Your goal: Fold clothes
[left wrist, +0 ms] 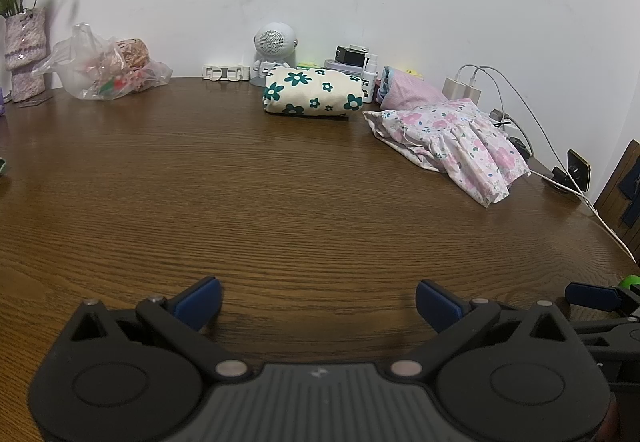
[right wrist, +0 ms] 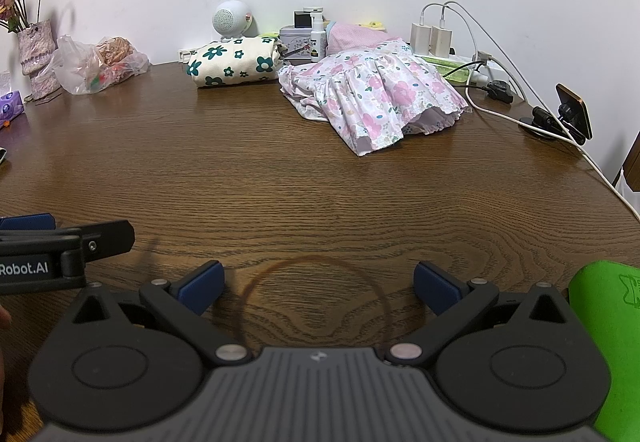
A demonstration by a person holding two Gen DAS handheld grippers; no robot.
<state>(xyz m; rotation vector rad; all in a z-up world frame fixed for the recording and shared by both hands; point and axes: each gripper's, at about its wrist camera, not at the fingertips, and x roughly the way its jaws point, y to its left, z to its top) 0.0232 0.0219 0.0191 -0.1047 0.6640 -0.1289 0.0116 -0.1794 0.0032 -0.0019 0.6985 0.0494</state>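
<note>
Both my claws hang released over bare table — left gripper (left wrist: 318, 300), right gripper (right wrist: 318, 288). The unfolded pink floral dress (right wrist: 372, 94) lies upper right, beside the folded green-flowered cloth (right wrist: 234, 60) — next, I reach for it.

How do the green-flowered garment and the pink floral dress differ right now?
The green-flowered garment is a neat folded bundle; the pink floral dress lies crumpled and spread. The first is cream with dark green flowers, the dress white with pink ones. Both lie on the wooden table, untouched.
</note>
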